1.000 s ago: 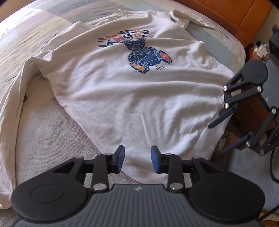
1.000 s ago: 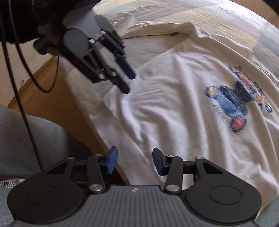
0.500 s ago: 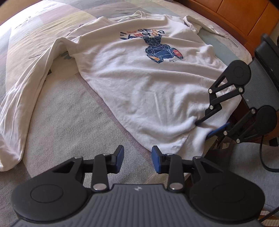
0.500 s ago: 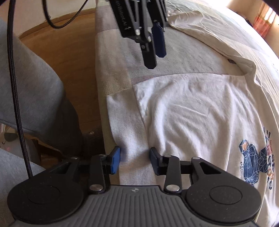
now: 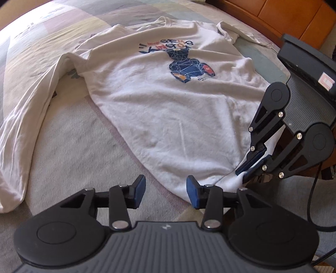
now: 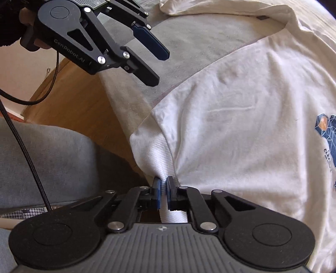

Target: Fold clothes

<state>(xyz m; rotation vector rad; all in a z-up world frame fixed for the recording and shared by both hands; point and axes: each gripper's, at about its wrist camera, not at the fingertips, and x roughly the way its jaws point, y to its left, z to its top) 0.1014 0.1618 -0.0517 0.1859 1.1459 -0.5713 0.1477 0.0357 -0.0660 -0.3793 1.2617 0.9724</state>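
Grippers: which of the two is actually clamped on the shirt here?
The right gripper: its blue pads are shut on the ribbed hem of the white sweatshirt. The left gripper hangs open above the hem, holding nothing.

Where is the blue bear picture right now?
The blue bear picture is on the chest of the white shirt spread on the bed: upper middle of the left wrist view, just below the shirt's lettering.

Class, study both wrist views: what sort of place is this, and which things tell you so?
Most likely a bedroom. A white long-sleeved shirt lies spread on a bed with a pastel patterned cover, and orange wooden furniture stands beyond it.
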